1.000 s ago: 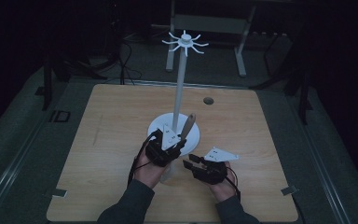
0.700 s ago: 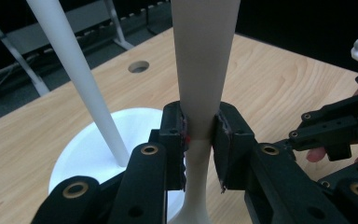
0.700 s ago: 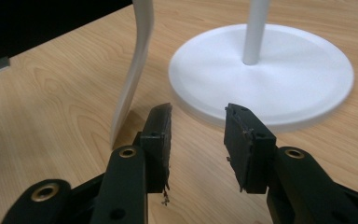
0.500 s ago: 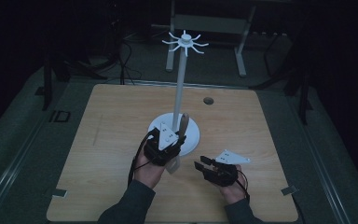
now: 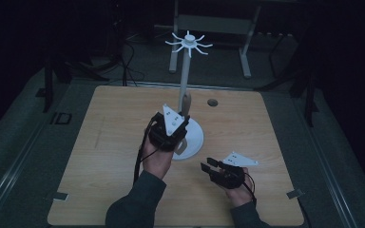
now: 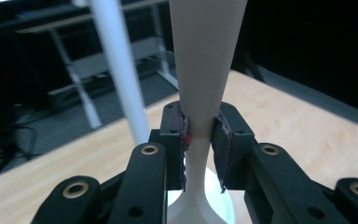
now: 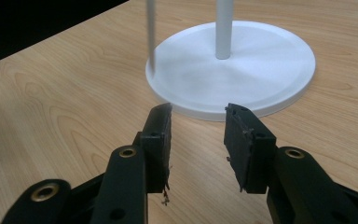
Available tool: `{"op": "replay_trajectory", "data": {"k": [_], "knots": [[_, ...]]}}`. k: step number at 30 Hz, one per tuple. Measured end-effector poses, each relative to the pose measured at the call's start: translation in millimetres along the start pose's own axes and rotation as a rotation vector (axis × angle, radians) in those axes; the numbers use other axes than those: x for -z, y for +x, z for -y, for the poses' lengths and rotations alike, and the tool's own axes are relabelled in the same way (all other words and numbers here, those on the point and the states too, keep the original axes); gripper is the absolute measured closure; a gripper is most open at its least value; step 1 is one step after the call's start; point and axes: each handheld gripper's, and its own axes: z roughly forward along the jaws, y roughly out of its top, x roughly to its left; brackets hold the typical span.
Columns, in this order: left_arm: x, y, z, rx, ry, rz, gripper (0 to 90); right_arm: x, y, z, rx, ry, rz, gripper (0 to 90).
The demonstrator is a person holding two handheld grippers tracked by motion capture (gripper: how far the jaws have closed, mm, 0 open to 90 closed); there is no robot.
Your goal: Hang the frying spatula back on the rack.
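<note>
The left tongs (image 6: 200, 135) are clamping a white spoon (image 6: 205, 70) upright beside the stand's pole (image 6: 116, 70); the right tongs (image 7: 198, 126) are gaping empty before the base (image 7: 261, 70). Keeping it vertical eases hanging it.

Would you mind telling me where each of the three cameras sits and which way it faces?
High view: above the person's side of the table, facing forward and down; both forearms, left gripper and right gripper show.
Left gripper view: on the left gripper, looking along its jaws, shut on a pale spoon-like utensil, upright.
Right gripper view: on the right gripper, low over the wood, open jaws facing the white stand.
Shared: all three show the stand and table.
</note>
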Motion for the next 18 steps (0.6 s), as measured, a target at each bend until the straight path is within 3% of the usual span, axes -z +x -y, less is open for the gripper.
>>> {"op": "replay_trajectory", "data": {"k": [3, 4, 9, 18], "knots": [[-5.1, 0.8, -15.7, 0.031, -0.007, -0.058, 75.3, 1.1, -1.1, 0.0, -0.005, -0.002, 0.003, 61.2], [-10.5, 2.2, -25.4, 0.047, -0.002, -0.094, 75.3, 1.4, -1.3, 0.0, -0.007, -0.004, 0.004, 61.2], [-21.4, 4.6, -42.6, 0.079, 0.007, -0.141, 75.2, 2.6, -1.1, -0.2, -0.005, -0.010, 0.004, 61.3], [-25.5, 0.0, -61.3, 0.078, 0.008, -0.205, 75.1, 7.4, -4.3, 0.2, -0.022, -0.024, 0.011, 61.3]]}}
